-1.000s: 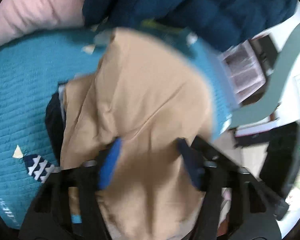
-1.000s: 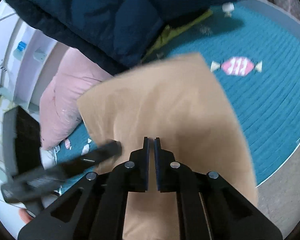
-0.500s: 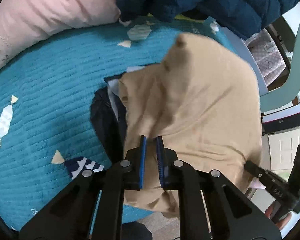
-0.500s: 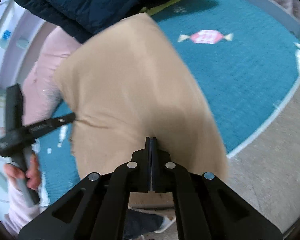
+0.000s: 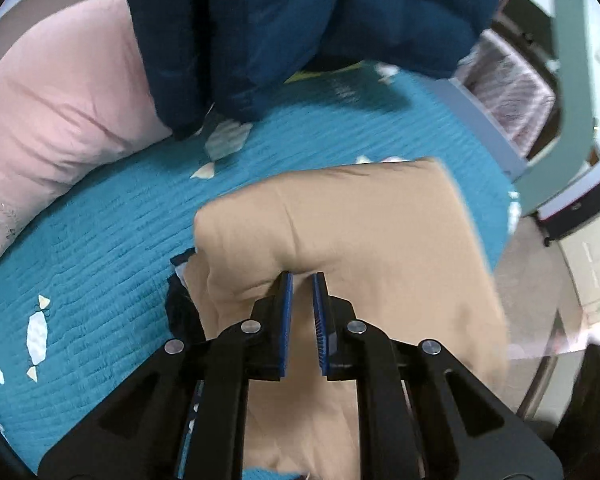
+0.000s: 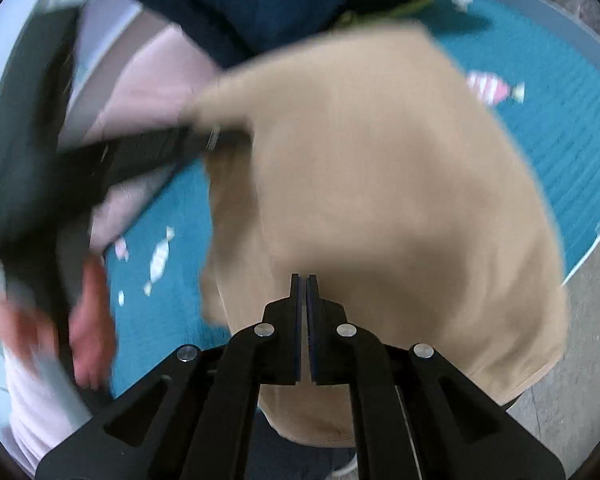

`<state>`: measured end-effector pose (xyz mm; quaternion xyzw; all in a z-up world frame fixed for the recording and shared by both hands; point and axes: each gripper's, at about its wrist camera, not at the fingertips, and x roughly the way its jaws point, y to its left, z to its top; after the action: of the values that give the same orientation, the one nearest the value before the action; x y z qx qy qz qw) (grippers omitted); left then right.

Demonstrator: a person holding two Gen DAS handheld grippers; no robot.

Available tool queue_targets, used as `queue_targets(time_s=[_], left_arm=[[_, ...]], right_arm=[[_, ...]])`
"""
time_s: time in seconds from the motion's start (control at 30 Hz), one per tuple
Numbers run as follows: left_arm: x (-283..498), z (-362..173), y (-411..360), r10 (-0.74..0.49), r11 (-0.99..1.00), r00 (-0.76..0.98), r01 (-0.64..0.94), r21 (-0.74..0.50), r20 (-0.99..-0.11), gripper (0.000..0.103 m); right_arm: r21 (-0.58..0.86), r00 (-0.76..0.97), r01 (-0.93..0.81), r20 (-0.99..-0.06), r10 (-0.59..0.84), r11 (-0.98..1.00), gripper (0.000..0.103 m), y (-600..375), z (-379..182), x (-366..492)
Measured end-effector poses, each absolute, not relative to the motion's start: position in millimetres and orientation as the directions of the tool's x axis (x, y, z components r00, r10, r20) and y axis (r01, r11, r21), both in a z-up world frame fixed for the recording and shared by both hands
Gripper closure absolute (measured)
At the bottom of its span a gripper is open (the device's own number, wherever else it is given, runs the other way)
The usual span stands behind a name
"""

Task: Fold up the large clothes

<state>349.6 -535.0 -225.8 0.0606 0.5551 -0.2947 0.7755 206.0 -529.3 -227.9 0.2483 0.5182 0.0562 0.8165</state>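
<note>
A large tan garment (image 5: 380,240) is held up over a teal quilted bedspread (image 5: 100,260). My left gripper (image 5: 302,280) is shut on a raised fold of it, with cloth showing in the narrow slit between the blue pads. In the right wrist view the left gripper (image 6: 216,138) reaches in from the left, pinching a corner of the tan garment (image 6: 380,180). My right gripper (image 6: 304,278) is shut on the near edge, and the cloth spreads away from its tips, blurred by motion. A dark garment (image 5: 182,316) peeks out beneath the tan one.
A navy puffer jacket (image 5: 280,20) lies at the back of the bed, beside a pink pillow (image 5: 60,120). A person's hand (image 6: 88,320) grips the left tool. The bed edge and grey floor (image 6: 580,360) are at the right, with a shelf unit (image 5: 572,216) beyond.
The left gripper's jaws went from wide apart to closed on the tan cloth. Both grippers moved, and the garment now hangs stretched between them and flatter.
</note>
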Motion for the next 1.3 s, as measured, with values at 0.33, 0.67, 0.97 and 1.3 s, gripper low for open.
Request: queue_targets(time_s=[0.33,0.67,0.97,1.3], left_arm=[[352,-209,-504,-0.437,0.815,0.198,0.501,-0.293,-0.877,0.089],[284,-163,-455,-0.391,0.797,0.210,0.564,-0.216,-0.896,0.039],[237,-126,-397,-0.424,0.793,0.236,0.563,-0.233,-0.874,0.023],[203,-98,-330,-0.449,0.809,0.270,0.528,-0.259,-0.852,0.014]], right_arm=[[0.433,0.458,0.255,-0.842,0.286,0.865,0.100,-536,-228,132],[0.338,0.545,0.397,-0.835,0.078,0.853,0.095,-550,-161,123],[0.298,0.599,0.469,-0.799,-0.052,0.832,0.010,-518,-121,103],[0.185,0.591,0.498,-0.788,-0.175,0.847,0.010,-451,-95,77]])
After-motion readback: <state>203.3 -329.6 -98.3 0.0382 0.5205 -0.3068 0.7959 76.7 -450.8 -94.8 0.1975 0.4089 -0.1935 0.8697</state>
